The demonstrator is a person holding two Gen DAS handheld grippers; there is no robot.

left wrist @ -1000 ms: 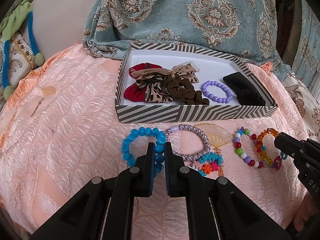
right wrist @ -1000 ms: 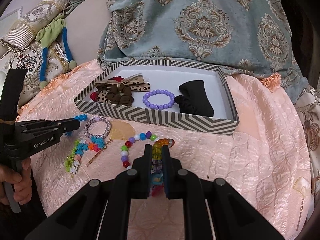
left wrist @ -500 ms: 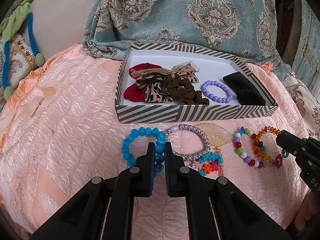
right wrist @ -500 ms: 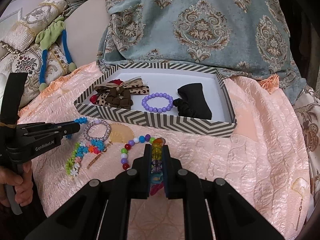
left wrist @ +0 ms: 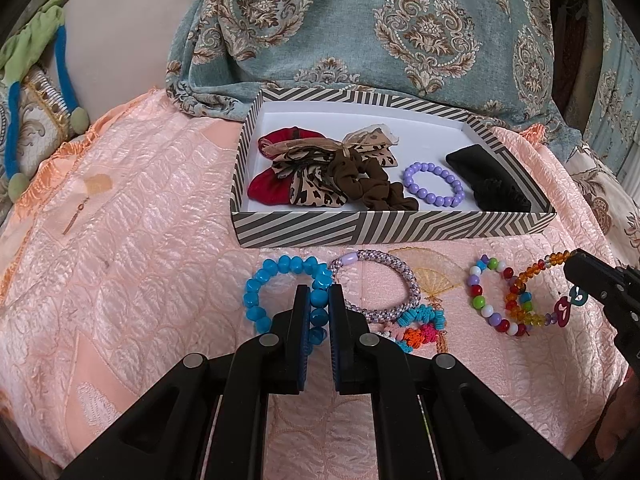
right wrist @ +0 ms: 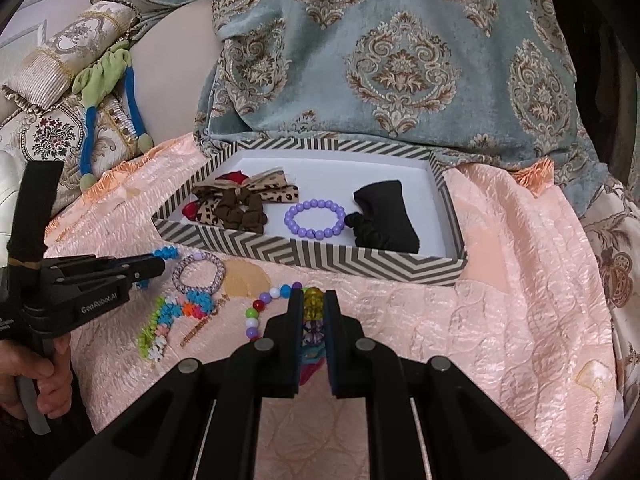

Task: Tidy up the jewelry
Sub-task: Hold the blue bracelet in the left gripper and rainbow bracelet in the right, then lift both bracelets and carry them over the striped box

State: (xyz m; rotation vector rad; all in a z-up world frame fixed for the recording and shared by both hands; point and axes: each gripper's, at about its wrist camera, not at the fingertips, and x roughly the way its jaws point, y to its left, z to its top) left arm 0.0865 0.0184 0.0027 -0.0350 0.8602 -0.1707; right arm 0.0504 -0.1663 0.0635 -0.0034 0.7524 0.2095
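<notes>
Your left claw (left wrist: 319, 304) pinched the blue bead bracelet (left wrist: 280, 276) where it lay on the peach quilted cover (left wrist: 140, 260), just in front of the striped box (left wrist: 360, 230). Your right claw (right wrist: 313, 308) was clamped on the amber bead bracelet (right wrist: 312, 300), its far end raised off the cover toward the claw's tips in the left wrist view. The multicoloured bead bracelet (left wrist: 486, 300) lay looped through the amber one. Between the two claws rested a purple woven bangle (left wrist: 384, 280) and a small cluster of turquoise, orange and pink beads (left wrist: 420, 324). Inside the box sat a leopard-print bow and scrunchies (left wrist: 332, 176), a lilac bead bracelet (left wrist: 434, 184) and a black scrunchie (left wrist: 492, 184). A hand (right wrist: 36, 380) gripped the left tool's handle.
</notes>
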